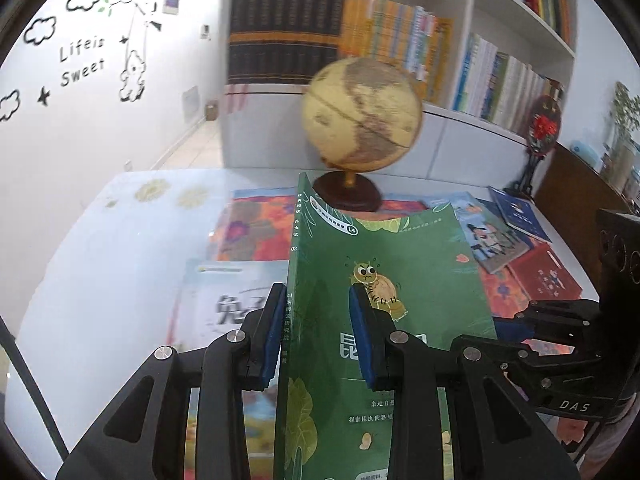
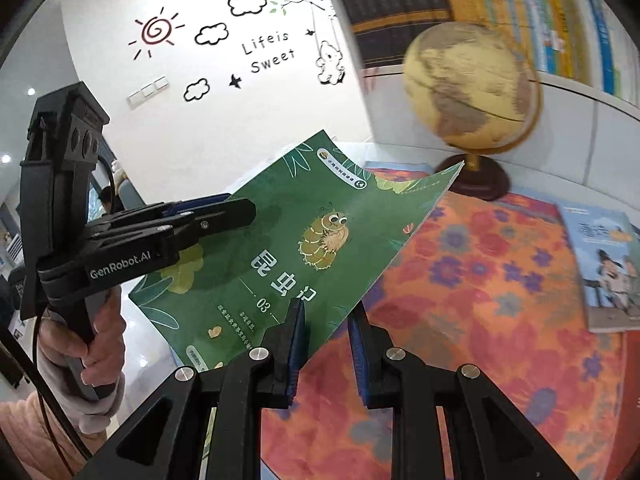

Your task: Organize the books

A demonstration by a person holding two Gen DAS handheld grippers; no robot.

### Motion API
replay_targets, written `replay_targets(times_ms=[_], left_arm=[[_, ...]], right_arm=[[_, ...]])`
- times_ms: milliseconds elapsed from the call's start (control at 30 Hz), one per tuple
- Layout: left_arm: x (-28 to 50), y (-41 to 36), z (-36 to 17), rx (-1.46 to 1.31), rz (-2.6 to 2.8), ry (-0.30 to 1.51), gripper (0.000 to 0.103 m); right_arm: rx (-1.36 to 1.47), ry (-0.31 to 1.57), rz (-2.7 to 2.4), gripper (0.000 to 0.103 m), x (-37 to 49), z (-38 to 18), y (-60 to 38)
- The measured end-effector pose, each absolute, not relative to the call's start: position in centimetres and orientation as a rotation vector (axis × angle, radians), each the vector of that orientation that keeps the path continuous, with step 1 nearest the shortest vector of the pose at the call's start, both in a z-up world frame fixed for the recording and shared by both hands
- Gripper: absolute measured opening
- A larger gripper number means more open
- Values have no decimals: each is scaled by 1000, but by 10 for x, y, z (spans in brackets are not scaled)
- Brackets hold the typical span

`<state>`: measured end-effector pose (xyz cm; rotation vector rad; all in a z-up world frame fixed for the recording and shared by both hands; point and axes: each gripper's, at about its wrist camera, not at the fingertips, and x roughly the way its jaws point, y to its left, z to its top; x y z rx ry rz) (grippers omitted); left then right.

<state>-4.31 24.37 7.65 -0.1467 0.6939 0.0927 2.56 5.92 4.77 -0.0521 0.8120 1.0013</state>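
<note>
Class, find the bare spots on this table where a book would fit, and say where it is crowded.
Free: the white table left of the flowered cloth, beyond the white book. Crowded: the right end, where books overlap beside the globe.

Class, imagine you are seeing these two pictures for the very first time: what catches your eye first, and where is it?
First, the green book with its cartoon insect, held up over the table between the left gripper and the right gripper. Just beyond it stands the yellowish globe on a dark round base. Under both lies the bright orange flowered cloth, with other books lying flat on it.
</note>
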Motion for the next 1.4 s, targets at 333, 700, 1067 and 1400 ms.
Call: replay_targets(times_ms=[333, 700, 1067, 1400], left_arm=[[-48, 289, 68, -208, 140, 662, 28], [-41, 328, 31, -278, 138, 715, 29], [-38, 337, 15, -280, 165, 755, 28], [-35, 344, 10, -291, 178, 772, 28]], right_arm=[[-2, 802, 1049, 21, 35, 53, 103], [22, 823, 1089, 21, 45, 33, 130], [-21, 941, 1076, 21, 51, -9, 148], [-22, 949, 1079, 21, 51, -9, 149]])
